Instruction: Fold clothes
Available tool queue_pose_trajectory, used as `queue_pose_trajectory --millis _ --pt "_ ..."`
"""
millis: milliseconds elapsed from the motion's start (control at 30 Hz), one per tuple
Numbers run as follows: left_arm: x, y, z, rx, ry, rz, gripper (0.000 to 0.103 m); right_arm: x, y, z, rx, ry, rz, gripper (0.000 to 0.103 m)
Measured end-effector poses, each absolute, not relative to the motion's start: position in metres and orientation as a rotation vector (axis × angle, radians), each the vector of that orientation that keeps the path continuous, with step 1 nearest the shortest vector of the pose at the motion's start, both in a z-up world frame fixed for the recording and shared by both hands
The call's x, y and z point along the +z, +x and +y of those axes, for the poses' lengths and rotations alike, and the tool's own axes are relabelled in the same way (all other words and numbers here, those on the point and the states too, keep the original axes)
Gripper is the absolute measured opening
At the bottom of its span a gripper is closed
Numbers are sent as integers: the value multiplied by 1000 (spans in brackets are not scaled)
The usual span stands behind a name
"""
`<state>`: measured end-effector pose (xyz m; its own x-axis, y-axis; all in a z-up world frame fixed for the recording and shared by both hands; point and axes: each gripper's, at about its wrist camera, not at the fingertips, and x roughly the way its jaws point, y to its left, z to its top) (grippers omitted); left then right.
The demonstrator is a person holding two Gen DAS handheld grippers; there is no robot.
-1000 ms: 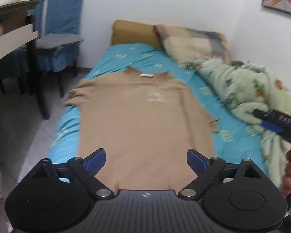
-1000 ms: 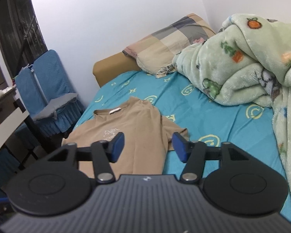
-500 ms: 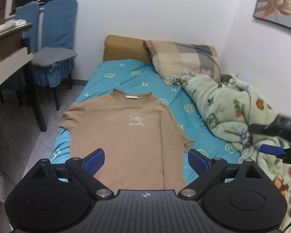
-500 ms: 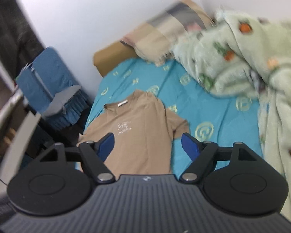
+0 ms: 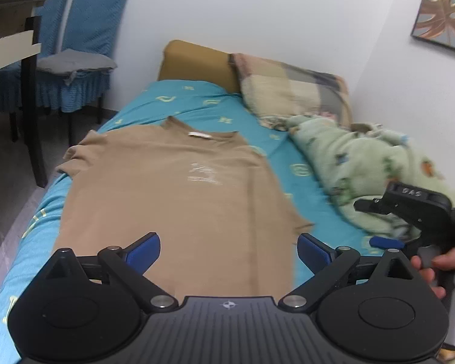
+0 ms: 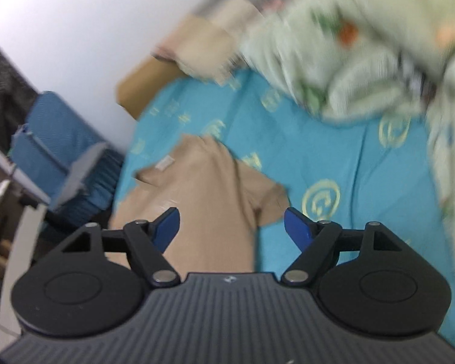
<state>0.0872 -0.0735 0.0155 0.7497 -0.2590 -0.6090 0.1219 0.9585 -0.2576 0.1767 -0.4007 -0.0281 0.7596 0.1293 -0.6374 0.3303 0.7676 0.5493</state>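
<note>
My left gripper [image 5: 229,250] hangs over the hem end of the tan short-sleeved cotton T-shirt [image 5: 179,194], its blue-padded fingers [image 5: 144,250] spread wide and holding nothing. My right gripper [image 6: 232,227] is likewise spread wide and empty, above the shirt's right sleeve [image 6: 265,197]. The shirt lies flat, front up, collar toward the headboard, on the turquoise patterned bedsheet [image 5: 315,212].

The main risk, I judge, is pinching sheet along with shirt: both are thin, and a deep bite at the sleeve or hem would lift the bedding too. The right view is smeared with motion, so an approach at this speed could miss the sleeve's edge altogether. A one-layer grab at the hem would let the back panel slide and spoil the fold.

The shirt's left sleeve [image 5: 75,154] sits at the bed's edge, with floor and the blue fabric-covered chairs [image 5: 85,39] beyond, so a tug that way could drag it off. To the right, bare sheet gives some room before the crumpled pale green fleece blanket [image 5: 367,166], and the plaid pillow [image 5: 291,88] lies well beyond the collar.
</note>
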Motion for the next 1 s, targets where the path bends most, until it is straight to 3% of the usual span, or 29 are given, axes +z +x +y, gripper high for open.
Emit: queue_pose_trajectory --millis 100,433,467,533,567,600,933,1000 --pt "-15 111 -65 -211 -206 700 96 -77 213 -395 -147 720 722 79" --pt "-63 167 -53 -203 -208 684 96 -147 288 -389 -247 556 671 78" --pt "-66 170 -51 -203 -221 699 96 -146 291 -383 -225 515 670 73" --pt "-70 173 -45 -199 -254 723 96 -145 297 -369 -182 432 666 52" --pt "-70 173 -42 -193 -265 726 96 -142 299 -359 -165 372 666 27" --pt "-69 172 -38 -186 -276 725 96 -139 302 -348 -149 306 666 11" --pt "-39 153 -6 -59 -301 613 96 -104 289 -229 133 -61 476 10" --pt "-38 152 -2 -44 -299 608 96 -114 290 -223 196 -11 546 11"
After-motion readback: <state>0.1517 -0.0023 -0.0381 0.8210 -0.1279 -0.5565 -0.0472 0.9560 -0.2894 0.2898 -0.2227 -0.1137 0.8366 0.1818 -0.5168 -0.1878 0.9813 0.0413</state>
